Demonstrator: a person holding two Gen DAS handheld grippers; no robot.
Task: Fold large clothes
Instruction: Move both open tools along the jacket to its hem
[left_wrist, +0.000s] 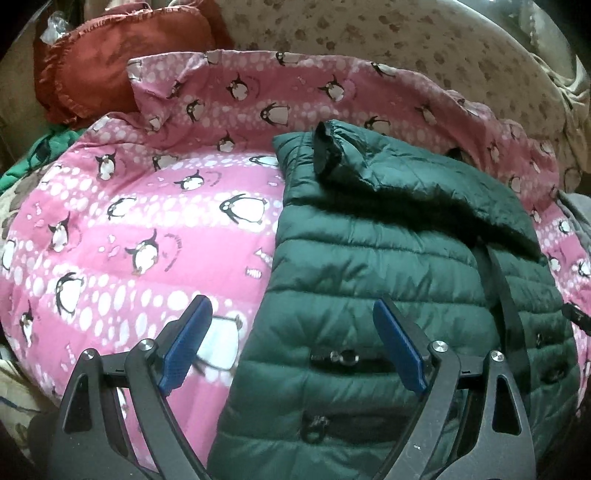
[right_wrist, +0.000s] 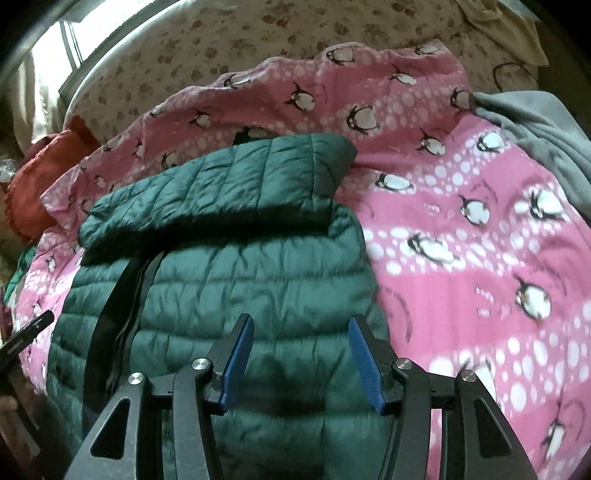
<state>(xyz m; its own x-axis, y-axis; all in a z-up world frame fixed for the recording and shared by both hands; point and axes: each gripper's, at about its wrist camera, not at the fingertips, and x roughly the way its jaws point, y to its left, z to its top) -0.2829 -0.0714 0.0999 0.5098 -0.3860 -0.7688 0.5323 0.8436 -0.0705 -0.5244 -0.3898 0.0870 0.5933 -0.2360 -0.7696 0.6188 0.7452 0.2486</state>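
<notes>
Dark green quilted puffer jacket (left_wrist: 388, 280), partly folded on pink penguin-print duvet (left_wrist: 140, 229): long axis runs away from both grippers. Left gripper (left_wrist: 291, 347) straddles its left edge, jaws wide, empty; right gripper (right_wrist: 301, 363) over its right half, jaws apart, empty.

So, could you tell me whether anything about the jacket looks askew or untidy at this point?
One thing: on the green jacket, the sleeve folded across the top lies at a slant, and its black cuff sticks up instead of lying flat. Otherwise it sits neatly on the pink blanket.
</notes>
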